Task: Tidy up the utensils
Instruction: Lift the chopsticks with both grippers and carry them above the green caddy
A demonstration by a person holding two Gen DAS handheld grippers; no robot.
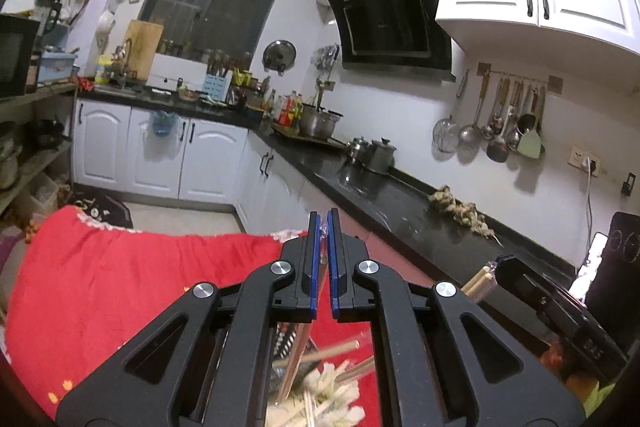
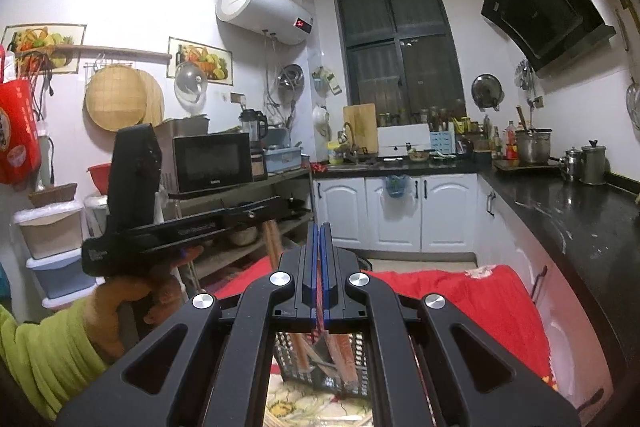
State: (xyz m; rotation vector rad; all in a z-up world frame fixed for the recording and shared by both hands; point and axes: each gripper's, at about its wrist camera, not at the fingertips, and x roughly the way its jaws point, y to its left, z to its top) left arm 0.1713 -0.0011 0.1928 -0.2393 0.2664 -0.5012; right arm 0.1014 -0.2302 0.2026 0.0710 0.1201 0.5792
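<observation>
Both grippers were raised above a table draped in red cloth point(image 1: 120, 267) in a cluttered home kitchen. The left gripper point(image 1: 324, 223) had its blue-padded jaws pinched on a thin utensil handle; the right gripper point(image 2: 320, 231) was clamped likewise on a slim reddish handle (which utensil each is could not be made out). Wooden chopsticks point(image 1: 340, 351) lay loose below, beside a black slotted basket point(image 2: 288, 359), probably their destination.

a bright red cloth with a floral pattern point(image 2: 472, 303) covers the work surface. on it stands a black slotted plastic basket point(image 2: 356, 367), with pale wooden chopsticks point(image 1: 340, 375) blurred beside it.
</observation>
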